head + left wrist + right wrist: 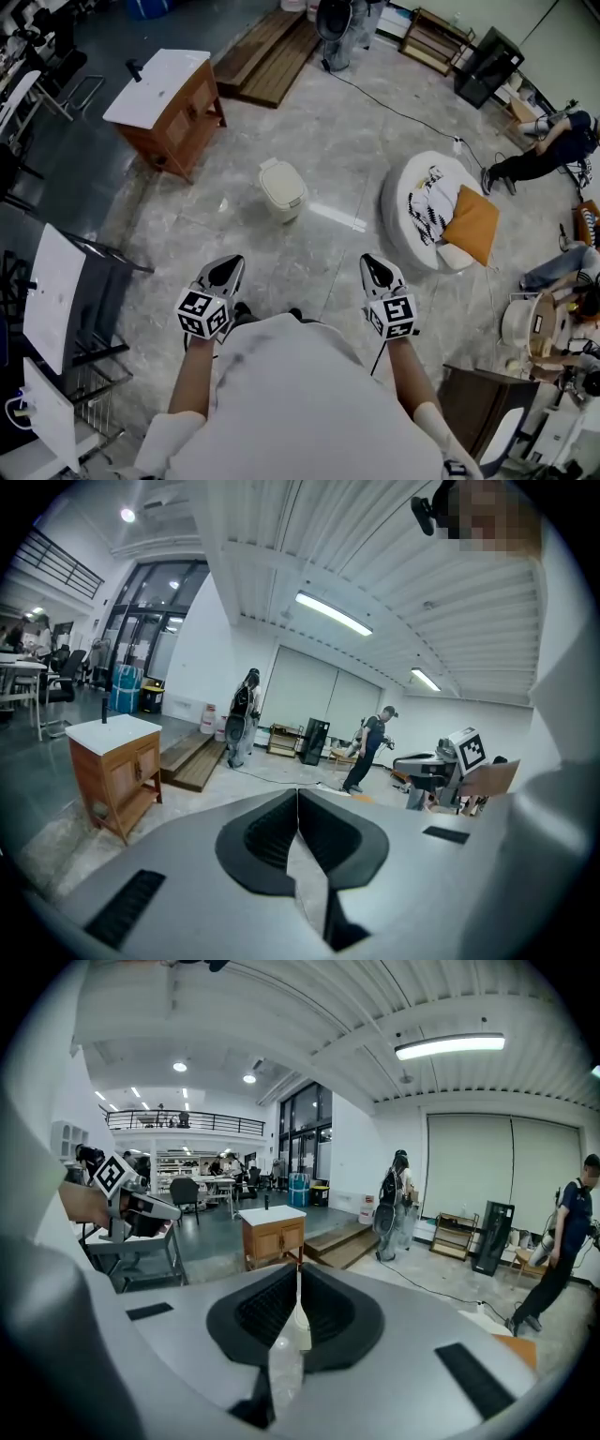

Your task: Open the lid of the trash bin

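The trash bin [281, 190] is small and cream-coloured and stands on the marble floor ahead of me, its lid down. My left gripper [226, 266] hovers well short of it, at the lower left, and points toward it. Its jaws are pressed together with nothing between them [298, 797]. My right gripper [374, 265] hovers level with the left one, to the bin's lower right. It is shut and empty too [298, 1274]. In the left gripper view the bin is hidden behind the jaws. In the right gripper view a pale shape shows through the slit under the pads.
A wooden cabinet with a white top [164, 94] stands to the far left of the bin, with a wooden platform [267, 56] behind it. A round white cushion with an orange pillow [441, 216] lies at the right. Metal racks [66, 300] line the left side. A cable [394, 108] crosses the floor.
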Action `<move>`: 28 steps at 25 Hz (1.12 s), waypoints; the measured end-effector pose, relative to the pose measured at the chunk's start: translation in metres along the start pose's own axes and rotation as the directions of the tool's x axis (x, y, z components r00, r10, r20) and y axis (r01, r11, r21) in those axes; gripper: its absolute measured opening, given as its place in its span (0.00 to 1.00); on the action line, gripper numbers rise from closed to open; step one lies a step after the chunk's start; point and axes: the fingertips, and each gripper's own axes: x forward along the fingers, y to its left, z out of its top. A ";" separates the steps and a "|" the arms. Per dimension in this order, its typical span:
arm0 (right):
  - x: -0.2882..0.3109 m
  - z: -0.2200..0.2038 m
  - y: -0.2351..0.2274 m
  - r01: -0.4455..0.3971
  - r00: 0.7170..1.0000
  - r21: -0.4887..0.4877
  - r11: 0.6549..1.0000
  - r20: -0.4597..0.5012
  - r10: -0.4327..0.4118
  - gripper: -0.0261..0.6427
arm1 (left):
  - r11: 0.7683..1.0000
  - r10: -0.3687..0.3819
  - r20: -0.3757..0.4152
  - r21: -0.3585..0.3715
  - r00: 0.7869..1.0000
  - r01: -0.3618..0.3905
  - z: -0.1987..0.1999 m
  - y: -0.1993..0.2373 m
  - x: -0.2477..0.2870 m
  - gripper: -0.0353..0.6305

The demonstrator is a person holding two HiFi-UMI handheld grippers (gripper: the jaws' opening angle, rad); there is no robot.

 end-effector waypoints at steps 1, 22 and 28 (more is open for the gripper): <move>-0.002 -0.001 -0.002 -0.005 1.000 -0.003 1.000 -0.001 0.005 0.09 | 1.000 0.006 0.000 0.000 1.000 -0.006 -0.001 -0.002 0.000 0.08; 0.011 -0.021 -0.025 -0.015 0.998 0.012 1.000 -0.054 0.016 0.09 | 1.000 0.005 -0.022 -0.009 1.000 -0.005 -0.003 -0.008 0.032 0.08; 0.034 -0.016 -0.031 0.001 0.997 0.016 1.000 -0.075 0.001 0.09 | 1.000 -0.018 -0.038 -0.014 0.999 0.017 0.004 0.014 0.054 0.08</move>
